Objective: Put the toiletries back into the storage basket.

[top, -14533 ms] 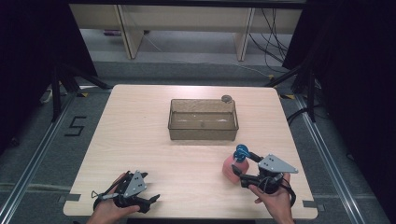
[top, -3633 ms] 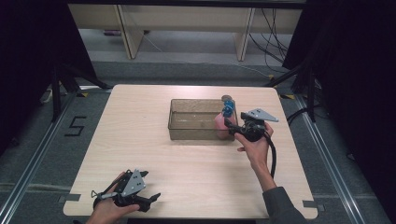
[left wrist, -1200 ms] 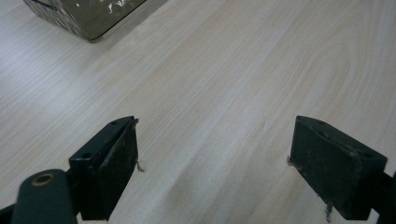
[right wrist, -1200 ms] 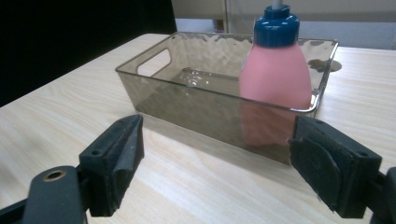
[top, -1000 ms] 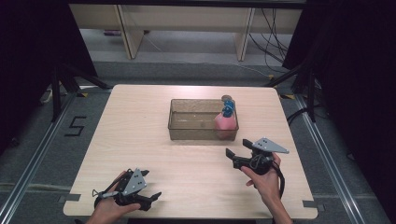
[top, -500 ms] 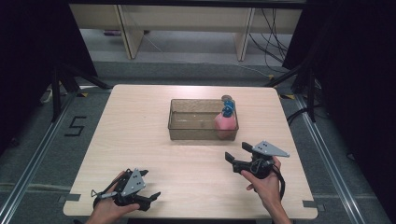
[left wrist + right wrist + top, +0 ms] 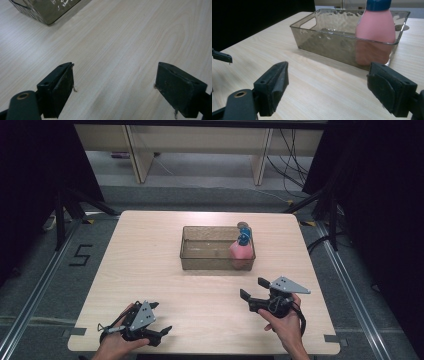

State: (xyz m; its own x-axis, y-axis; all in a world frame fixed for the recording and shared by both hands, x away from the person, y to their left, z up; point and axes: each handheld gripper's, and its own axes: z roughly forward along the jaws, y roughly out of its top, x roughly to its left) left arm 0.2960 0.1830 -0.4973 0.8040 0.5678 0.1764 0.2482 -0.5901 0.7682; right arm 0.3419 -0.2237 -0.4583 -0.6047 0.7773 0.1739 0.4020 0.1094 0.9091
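Clear smoky bin (image 7: 200,256) sits mid-bench (image 7: 150,285); white writing on its wall in the left gripper view, too blurred to read. Inside, at the bin's right end: pink bottle (image 7: 241,251), blue cap, upright, no legible label. Floor left of the bin is marked "5" (image 7: 80,255). Right claw (image 7: 254,288) spread, empty, near the bin's front right corner. Left claw (image 7: 159,318) spread, empty, well apart from the bin.

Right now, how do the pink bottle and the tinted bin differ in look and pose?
The pink bottle is opaque with a blue cap, while the tinted bin is see-through smoky grey. The bottle stands tall and upright; the bin lies low and wide, open at the top. The bottle sits inside the bin at its right end; the bin rests directly on the table. Neither is touched: the right gripper and the left gripper are both open, near the table's front edge.
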